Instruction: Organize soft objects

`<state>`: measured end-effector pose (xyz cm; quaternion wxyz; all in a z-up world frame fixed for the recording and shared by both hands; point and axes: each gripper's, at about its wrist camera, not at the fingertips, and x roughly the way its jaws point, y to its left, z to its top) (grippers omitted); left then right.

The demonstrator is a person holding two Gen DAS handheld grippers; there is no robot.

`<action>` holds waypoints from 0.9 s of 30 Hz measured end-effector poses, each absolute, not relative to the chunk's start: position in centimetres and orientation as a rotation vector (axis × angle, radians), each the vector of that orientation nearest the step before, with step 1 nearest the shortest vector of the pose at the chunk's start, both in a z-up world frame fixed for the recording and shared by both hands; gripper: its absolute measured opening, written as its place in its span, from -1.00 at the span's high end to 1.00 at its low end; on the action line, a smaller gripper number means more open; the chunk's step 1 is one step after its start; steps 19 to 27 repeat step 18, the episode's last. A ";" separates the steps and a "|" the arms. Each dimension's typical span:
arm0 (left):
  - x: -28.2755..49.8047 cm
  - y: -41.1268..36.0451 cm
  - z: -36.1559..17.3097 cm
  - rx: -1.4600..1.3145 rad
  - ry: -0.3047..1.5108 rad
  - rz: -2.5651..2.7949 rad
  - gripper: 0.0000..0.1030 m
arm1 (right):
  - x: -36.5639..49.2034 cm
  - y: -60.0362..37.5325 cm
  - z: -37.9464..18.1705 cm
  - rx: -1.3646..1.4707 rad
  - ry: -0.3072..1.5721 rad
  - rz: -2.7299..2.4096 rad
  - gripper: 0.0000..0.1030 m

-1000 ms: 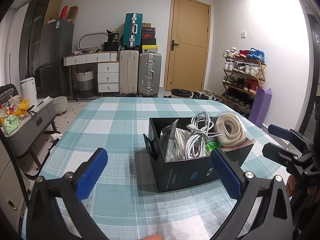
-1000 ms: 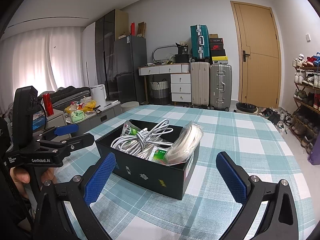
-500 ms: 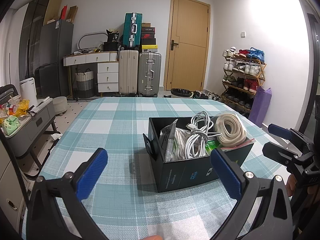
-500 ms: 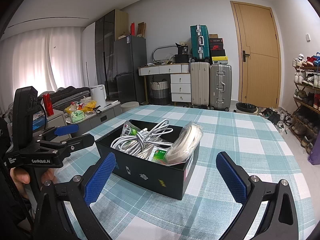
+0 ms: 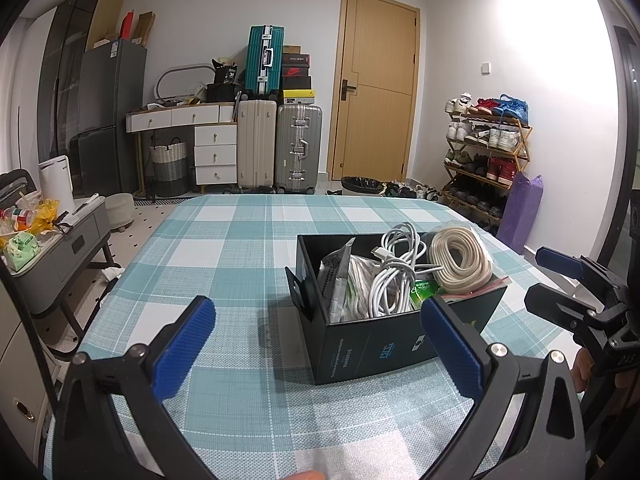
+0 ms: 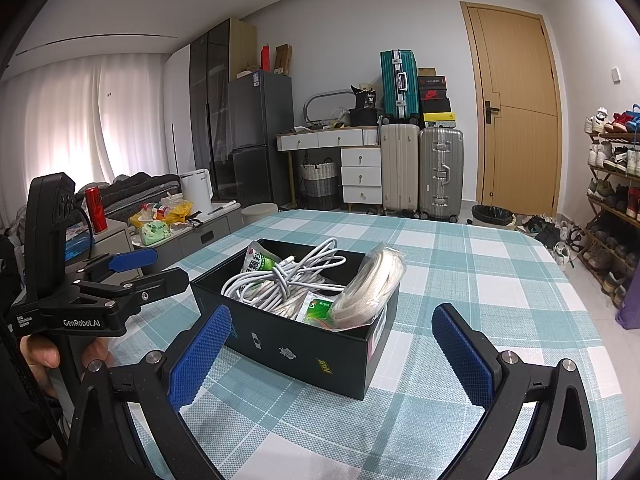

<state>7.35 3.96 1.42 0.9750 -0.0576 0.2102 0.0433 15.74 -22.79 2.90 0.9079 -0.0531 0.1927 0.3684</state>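
Change: nothing has shifted since a second ago; both grippers sit in the same spots and the box and its contents lie exactly as they did
Left gripper (image 5: pixel 318 342): held low over the near edge of the tabletop, its blue pads (image 5: pixel 184 346) spread wide, nothing between them, one pad crossing in front of the box's near right corner in its own view
Right gripper (image 6: pixel 330 354): also low at the near edge, pads (image 6: pixel 462 356) spread wide and empty, the box framed between them but not touched
Black box (image 5: pixel 372 346): stands on the checked tablecloth (image 5: pixel 240 248), right of the middle of the tabletop, closer to the near edge than the far one
White cable (image 5: pixel 390 280): loosely bundled, lying in the middle of the box with loops rising above the rim
Cream coil (image 5: pixel 460 258): in a clear bag, leaning in the box's right end and poking above the wall
Green packets (image 6: pixel 318 308): tucked among the cables, one standing at the far left side of the box
Tabletop outside the box: no loose soft item shows in either view
Meaning for the task: the stillness, the empty pads and everything sitting inside the box suggest the sorting is finished or paused, with no grasp under way
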 end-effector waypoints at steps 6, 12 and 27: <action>7.4 3.9 1.4 -0.115 0.424 0.088 -1.00 | 15.7 -22.8 2.9 -0.110 0.398 0.760 -0.99; 7.4 3.9 1.4 -0.115 0.424 0.088 -1.00 | 15.7 -22.8 2.9 -0.110 0.397 0.760 -0.99; 7.4 4.0 1.4 -0.115 0.425 0.093 -1.00 | 15.7 -22.8 2.9 -0.110 0.398 0.760 -0.99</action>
